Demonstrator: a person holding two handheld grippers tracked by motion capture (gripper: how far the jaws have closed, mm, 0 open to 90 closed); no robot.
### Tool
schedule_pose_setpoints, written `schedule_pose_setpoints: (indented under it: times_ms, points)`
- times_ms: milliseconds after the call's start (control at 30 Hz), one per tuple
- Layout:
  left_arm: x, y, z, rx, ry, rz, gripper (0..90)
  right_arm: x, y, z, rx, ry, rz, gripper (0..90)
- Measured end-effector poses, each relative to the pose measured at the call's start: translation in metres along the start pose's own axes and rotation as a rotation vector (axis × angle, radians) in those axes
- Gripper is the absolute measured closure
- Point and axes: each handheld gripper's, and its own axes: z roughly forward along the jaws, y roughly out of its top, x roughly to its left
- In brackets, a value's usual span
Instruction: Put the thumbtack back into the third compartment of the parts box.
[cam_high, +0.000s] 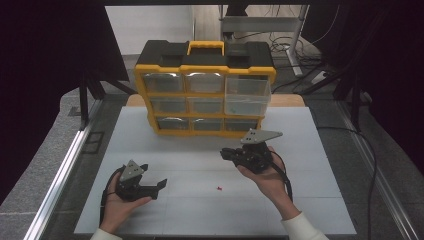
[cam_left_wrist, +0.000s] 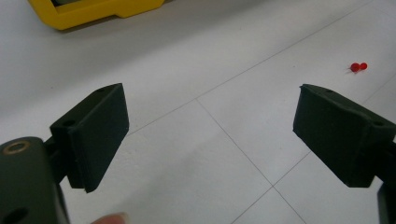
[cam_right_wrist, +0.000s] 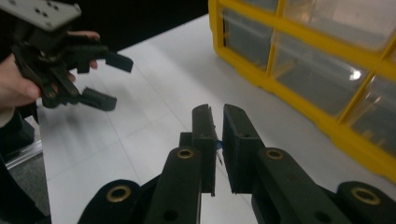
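A red push pin (cam_high: 219, 188) (cam_left_wrist: 358, 66) lies on the white table between my two hands. My right gripper (cam_high: 226, 153) (cam_right_wrist: 217, 111) is held above the table in front of the organiser, shut on a small blue pin (cam_right_wrist: 218, 147) whose thin needle shows in the slit between the jaws. My left gripper (cam_high: 160, 188) (cam_left_wrist: 210, 135) rests low near the table's front left, open with nothing between its jaws; the red pin lies ahead of it to the right. The right gripper view also shows the left gripper (cam_right_wrist: 105, 79) in a hand.
A yellow and black organiser (cam_high: 205, 90) (cam_right_wrist: 299, 32) with clear drawers stands upright at the back of the white table (cam_high: 300, 200). Its right middle drawer (cam_high: 247, 97) sticks out. A metal rail (cam_high: 60, 175) runs along the left.
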Motion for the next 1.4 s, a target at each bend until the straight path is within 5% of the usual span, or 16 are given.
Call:
schedule_pose_setpoints:
  times_ms: [567,1400]
  points:
    - [0.000,0.000,-0.001,-0.003,0.002,0.002,10.8,-0.011,0.068,-0.035,-0.118,-0.007,-0.031,83.6]
    - [0.000,0.000,-0.001,-0.004,0.002,0.002,10.8,-0.029,0.112,-0.055,-0.179,-0.056,-0.028,83.5]
